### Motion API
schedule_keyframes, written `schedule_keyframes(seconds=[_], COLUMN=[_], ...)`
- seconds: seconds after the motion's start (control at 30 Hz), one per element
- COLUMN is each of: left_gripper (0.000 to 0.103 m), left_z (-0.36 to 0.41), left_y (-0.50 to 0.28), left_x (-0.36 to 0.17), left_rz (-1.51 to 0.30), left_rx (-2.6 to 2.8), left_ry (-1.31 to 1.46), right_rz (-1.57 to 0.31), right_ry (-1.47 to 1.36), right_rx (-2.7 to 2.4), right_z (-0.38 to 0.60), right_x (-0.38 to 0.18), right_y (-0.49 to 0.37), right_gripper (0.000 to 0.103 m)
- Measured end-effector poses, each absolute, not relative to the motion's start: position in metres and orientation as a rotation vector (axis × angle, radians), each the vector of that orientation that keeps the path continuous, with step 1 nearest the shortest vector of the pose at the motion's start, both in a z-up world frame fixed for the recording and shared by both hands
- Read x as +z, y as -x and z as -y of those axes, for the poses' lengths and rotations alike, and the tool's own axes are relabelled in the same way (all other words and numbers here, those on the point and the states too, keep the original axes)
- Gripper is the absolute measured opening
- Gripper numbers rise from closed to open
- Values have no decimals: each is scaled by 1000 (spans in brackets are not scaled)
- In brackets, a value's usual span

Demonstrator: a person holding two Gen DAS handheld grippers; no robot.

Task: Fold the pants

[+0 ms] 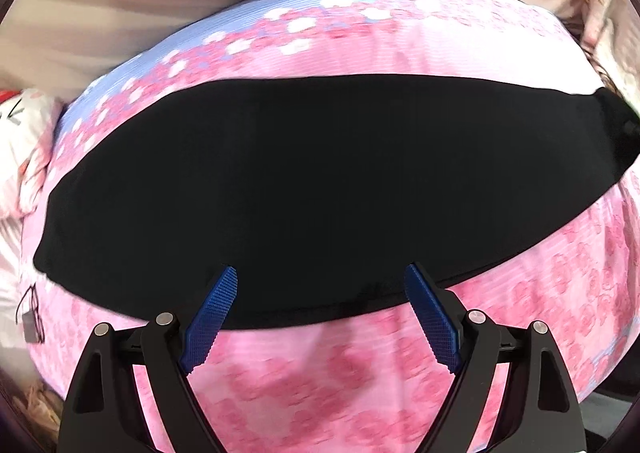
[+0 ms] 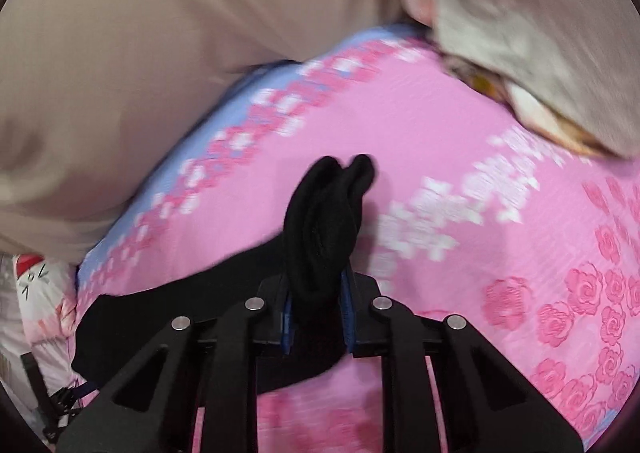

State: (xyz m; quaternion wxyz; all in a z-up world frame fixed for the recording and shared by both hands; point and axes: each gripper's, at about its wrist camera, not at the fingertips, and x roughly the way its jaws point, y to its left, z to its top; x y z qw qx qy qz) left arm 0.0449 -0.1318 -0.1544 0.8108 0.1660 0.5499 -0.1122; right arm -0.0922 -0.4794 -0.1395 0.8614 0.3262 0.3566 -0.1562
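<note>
Black pants (image 1: 312, 181) lie as a long flat band across a pink floral bedspread (image 1: 360, 365) in the left wrist view. My left gripper (image 1: 320, 293) hangs over their near edge, wide open, blue pads (image 1: 212, 313) apart and nothing between them. In the right wrist view my right gripper (image 2: 318, 293) is shut on a bunched end of the pants (image 2: 324, 221), which sticks up past the fingertips in a fold. The remaining black cloth (image 2: 160, 317) trails down to the left onto the bedspread (image 2: 440, 133).
A beige wall (image 2: 140, 53) borders the bed on the far side. A beige pillow or cover (image 2: 540, 33) sits at the upper right. A white cartoon-print cushion (image 1: 28, 133) and eyeglasses (image 1: 32, 317) lie at the left edge of the bed.
</note>
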Motion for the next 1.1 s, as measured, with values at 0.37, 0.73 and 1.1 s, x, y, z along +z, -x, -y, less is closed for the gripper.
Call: schedule_keyframes(seconds=[0.37,0.73,1.1], left_gripper=[83,83,83], left_z=[-32,-193,-248], left_y=[-52,-40,-51], left_x=[-132,-132,-143], left_rz=[-1160,-1165,-1180], left_rx=[-26,138,89], left_ry=[-168,-59,-9], right_rz=[-832,-1089,-1046], right_ry=[-427,-146,-14], right_rx=[152,369,295], right_z=[224,-14,-44], right_x=[-74,-173,-171], right_y=[-52,-142,-122], right_gripper=[17,18,47])
